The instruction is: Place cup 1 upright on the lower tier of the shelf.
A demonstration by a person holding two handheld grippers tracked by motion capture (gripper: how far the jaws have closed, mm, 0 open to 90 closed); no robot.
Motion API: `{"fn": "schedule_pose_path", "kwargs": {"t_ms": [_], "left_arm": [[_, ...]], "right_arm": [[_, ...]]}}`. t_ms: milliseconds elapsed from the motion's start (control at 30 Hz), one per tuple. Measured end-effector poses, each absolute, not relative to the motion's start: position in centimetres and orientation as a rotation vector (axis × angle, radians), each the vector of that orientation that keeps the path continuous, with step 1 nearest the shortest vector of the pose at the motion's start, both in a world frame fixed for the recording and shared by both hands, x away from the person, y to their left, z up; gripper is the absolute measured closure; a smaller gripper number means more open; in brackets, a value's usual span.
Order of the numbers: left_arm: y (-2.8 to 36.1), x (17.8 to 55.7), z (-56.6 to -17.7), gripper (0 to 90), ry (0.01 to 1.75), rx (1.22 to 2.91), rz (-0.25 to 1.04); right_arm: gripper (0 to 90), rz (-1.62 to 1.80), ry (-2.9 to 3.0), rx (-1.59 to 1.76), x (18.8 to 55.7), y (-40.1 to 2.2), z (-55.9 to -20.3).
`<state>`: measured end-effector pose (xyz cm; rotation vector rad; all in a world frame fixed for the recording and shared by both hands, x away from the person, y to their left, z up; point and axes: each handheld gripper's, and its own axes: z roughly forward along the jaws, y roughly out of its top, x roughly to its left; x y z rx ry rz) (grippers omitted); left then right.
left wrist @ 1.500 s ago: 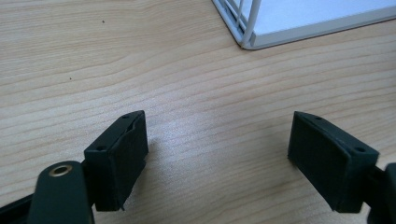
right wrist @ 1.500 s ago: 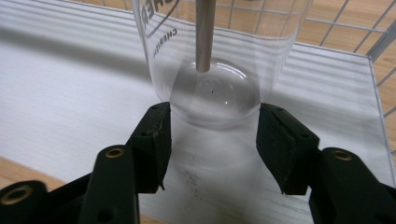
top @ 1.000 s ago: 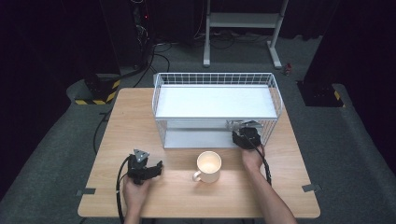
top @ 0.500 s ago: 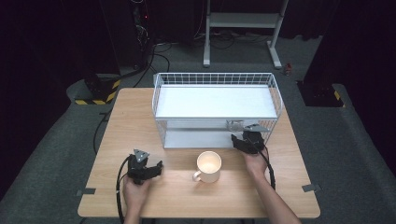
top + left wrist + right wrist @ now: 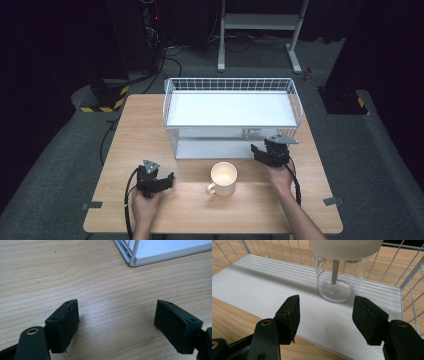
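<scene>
A clear glass vessel (image 5: 334, 287) with a pale rod inside and a white top stands on the lower white shelf (image 5: 274, 290) of a wire rack (image 5: 230, 85). My right gripper (image 5: 327, 302) sits just in front of it, open; its jaws have just been opening and nothing is between them. In the high view the right gripper (image 5: 260, 150) is at the rack's front right corner. A cream mug (image 5: 223, 178) stands on the wooden table (image 5: 140, 130), handle to its left. My left gripper (image 5: 167, 179) rests left of the mug, open over bare wood (image 5: 117, 307).
The rack takes up the back half of the table, and its near corner (image 5: 132, 260) shows ahead of the left gripper. Black cables trail from both grippers toward the front edge. Dark floor with stands and cables surrounds the table.
The right gripper has drawn back a little from the rack's lower shelf toward the right. The left gripper and the mug have not moved.
</scene>
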<state>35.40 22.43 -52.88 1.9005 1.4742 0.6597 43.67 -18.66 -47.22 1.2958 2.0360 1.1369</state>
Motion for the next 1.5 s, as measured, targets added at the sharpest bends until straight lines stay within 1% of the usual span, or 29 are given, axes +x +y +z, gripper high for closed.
{"fn": "schedule_pose_path", "kwargs": {"t_ms": [233, 1500], "left_arm": [[22.4, 35.4, -52.9, 20.1, 1.474, 1.9, 0.66], [22.4, 35.4, -52.9, 20.0, 1.474, 1.902, 0.659]], "right_arm": [[38.9, 1.164, 2.02, 1.287, 42.9, -19.3, -46.6], [33.5, 1.269, 1.951, 1.302, 40.2, -23.5, -45.8]]}}
